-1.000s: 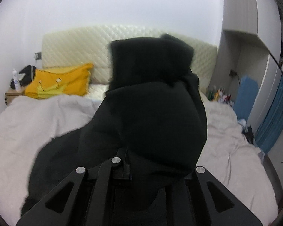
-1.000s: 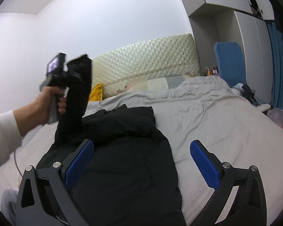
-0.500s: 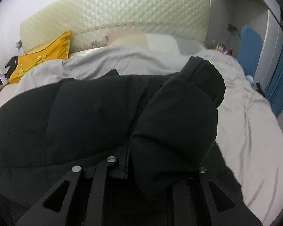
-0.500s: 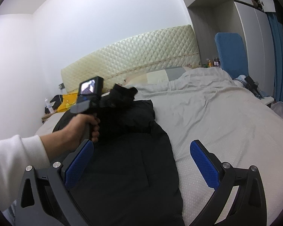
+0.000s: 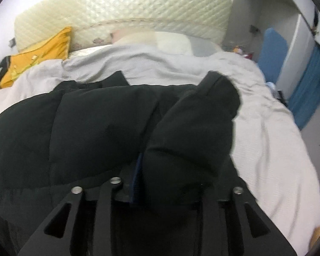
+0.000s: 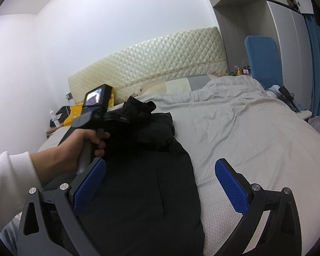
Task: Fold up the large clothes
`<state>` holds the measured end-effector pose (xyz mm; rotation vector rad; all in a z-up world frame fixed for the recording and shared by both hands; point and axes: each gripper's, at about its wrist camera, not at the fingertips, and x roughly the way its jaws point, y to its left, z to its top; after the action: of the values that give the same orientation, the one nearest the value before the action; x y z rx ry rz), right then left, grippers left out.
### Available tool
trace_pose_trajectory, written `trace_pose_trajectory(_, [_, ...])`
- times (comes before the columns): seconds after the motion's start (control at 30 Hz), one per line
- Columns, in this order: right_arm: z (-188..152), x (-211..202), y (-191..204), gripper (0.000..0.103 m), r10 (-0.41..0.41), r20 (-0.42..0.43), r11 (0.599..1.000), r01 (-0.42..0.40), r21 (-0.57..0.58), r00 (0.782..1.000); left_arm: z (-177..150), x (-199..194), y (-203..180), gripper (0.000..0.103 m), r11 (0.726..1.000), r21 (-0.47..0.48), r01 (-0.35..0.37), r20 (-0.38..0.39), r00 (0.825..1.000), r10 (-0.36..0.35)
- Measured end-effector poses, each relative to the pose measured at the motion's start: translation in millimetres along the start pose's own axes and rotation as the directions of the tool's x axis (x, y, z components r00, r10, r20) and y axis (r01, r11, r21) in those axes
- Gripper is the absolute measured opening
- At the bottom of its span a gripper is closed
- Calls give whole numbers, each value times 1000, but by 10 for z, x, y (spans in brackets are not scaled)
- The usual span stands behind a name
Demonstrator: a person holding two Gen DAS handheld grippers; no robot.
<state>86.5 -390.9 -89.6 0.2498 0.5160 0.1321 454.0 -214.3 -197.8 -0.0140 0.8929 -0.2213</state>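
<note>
Bedding covers nearly everything: a pale grey crumpled quilt (image 6: 234, 128) spreads over the bed, and everything else sits around it. Behind the quilt stands a cream diamond-quilted padded headboard (image 6: 160, 64); a yellow-orange cushion (image 5: 38, 51) leans at the headboard's left end, and a blue upholstered chair back (image 6: 261, 57) rises past the quilt's far right corner.

On the quilt's left half lies a black puffy padded jacket (image 6: 143, 181), bulky and seamed, with one sleeve (image 5: 194, 132) doubled over onto its body. That sleeve bulges between the fingers of the left gripper (image 5: 172, 177), whose jaws have just been opening; whether the pads still pinch it I cannot tell, since the fabric hides them. A hand (image 6: 83, 143) in a white sleeve (image 6: 8, 175) holds that tool. The right gripper (image 6: 160, 183) hovers above the jacket's near part, blue pads (image 6: 230, 187) spread wide with nothing in them.
</note>
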Motion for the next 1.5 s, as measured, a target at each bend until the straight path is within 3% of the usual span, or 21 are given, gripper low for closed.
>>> trace_pose_trajectory(0.03, [-3,-5,8,103,-4,1,1000,4,-1,1000,-18,-100,-2,46,1000,11,16,13,1000,-16])
trace_pose_trajectory(0.1, [-4,-4,21,103,-8,6,1000,8,-2,1000,-72,-296,3,70,999,31,24,45,999,-25])
trace_pose_trajectory(0.17, [-10,-1,33,103,-9,11,1000,9,0,1000,-114,-522,10,79,998,56,40,69,997,-44])
trace_pose_trajectory(0.5, [46,7,230,103,3,41,998,0,-59,999,62,-2001,490,79,998,11,64,247,967,-64])
trace_pose_trajectory(0.77, [221,-85,481,103,41,55,997,-37,-74,998,191,-3251,1127,79,999,-35,19,369,930,-5])
trace_pose_trajectory(1.03, [569,-157,879,103,79,85,993,-71,-95,993,223,-4328,1816,79,995,-94,-21,429,901,60])
trace_pose_trajectory(1.07, [638,-128,926,103,85,83,992,-77,-97,993,229,-4449,1891,79,994,-103,-28,437,897,70])
trace_pose_trajectory(1.13, [773,-64,1025,103,86,87,991,-76,-109,992,239,-4737,2081,79,992,-112,-52,483,870,100])
trace_pose_trajectory(1.2, [933,32,1122,103,95,91,990,-85,-111,991,231,-4855,2232,79,988,-124,-91,503,853,142])
trace_pose_trajectory(1.3, [1120,205,1222,103,107,90,990,-99,-96,990,189,-4710,2457,79,985,-142,-95,458,876,151])
trace_pose_trajectory(1.37, [1192,337,1284,103,104,86,990,-95,-103,991,113,-4513,2540,79,983,-153,-98,447,880,158])
trace_pose_trajectory(1.5, [1260,718,1397,103,103,59,987,-94,-128,993,-15,-3800,2609,79,985,-149,-92,385,912,144])
